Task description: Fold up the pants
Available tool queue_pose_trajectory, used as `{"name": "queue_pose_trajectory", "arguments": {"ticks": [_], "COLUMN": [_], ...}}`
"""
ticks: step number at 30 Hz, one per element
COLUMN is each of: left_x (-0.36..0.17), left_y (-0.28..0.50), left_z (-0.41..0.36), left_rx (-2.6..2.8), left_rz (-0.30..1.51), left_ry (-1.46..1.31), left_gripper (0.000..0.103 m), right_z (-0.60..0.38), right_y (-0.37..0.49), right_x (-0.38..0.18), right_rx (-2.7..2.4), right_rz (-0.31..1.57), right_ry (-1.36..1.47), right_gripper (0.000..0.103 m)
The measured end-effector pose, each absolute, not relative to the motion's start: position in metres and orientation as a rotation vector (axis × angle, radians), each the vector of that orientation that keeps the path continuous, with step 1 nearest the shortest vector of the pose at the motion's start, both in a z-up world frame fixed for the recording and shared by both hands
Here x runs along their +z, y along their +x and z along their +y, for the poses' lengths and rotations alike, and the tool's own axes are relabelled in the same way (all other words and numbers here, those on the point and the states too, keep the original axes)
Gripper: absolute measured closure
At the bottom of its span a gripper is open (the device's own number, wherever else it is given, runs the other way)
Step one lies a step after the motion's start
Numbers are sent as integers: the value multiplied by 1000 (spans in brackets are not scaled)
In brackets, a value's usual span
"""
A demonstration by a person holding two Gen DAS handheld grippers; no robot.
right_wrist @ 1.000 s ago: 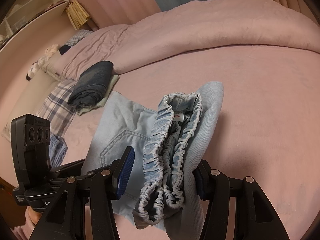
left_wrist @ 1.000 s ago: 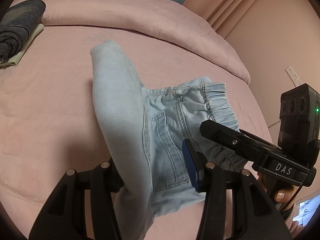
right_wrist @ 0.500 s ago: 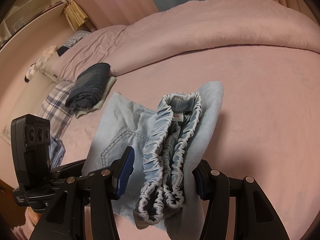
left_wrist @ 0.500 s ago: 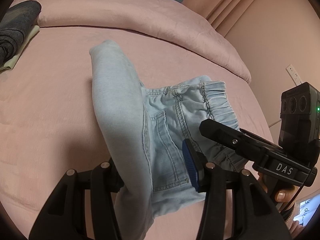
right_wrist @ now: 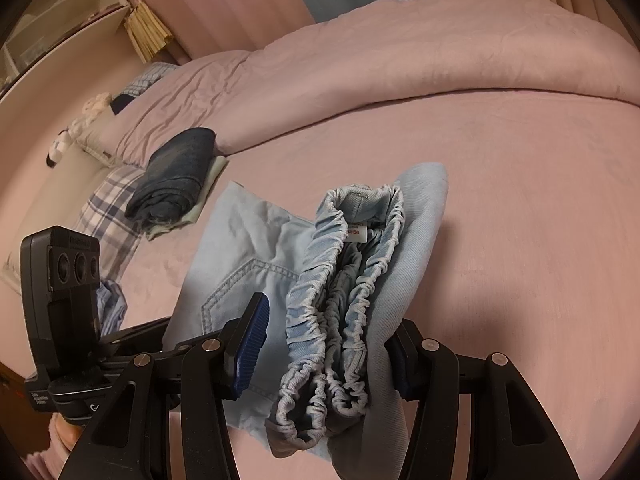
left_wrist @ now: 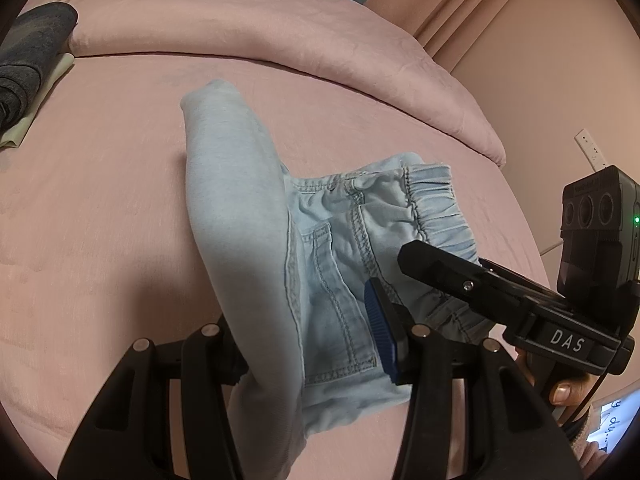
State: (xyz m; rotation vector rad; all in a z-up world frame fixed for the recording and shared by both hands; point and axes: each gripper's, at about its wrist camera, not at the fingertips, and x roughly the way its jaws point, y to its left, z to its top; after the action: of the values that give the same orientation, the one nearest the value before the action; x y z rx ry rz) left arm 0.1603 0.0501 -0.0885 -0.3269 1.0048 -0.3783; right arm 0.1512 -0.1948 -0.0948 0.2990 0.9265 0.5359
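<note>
On the pink bed [left_wrist: 100,220], the small light-blue denim pants [left_wrist: 332,280] with the elastic waistband lie partly folded, both the left hand-held gripper [left_wrist: 308,320] and right hand-held gripper [right_wrist: 328,344] spread around the cloth, dark folded jeans [right_wrist: 176,172] at ten o'clock.

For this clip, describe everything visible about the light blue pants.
The light blue pants are small, soft, denim-like, with an elastic gathered waistband, a white size tag inside, and stitched pockets. They are partly folded: a plain layer is draped over the pocket side. They lie on the pink bed. The left tool straddles the folded edge; the right tool brackets the bunched waistband. Neither looks fully clamped.
</note>
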Motion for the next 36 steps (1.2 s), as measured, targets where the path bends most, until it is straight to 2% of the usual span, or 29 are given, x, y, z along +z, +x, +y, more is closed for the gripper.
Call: {"name": "queue_pose_trajectory", "arguments": {"ticks": [36], "left_x": [-92], "left_y": [178], "left_z": [48], "left_rx": [-379], "left_rz": [1005], "left_ry": [-322], "left_gripper": [54], "right_z": [-193], "right_y": [155], "right_x": [-102], "right_rx": [512], "right_rz": [943], "right_ry": [324], "right_gripper": [47]}}
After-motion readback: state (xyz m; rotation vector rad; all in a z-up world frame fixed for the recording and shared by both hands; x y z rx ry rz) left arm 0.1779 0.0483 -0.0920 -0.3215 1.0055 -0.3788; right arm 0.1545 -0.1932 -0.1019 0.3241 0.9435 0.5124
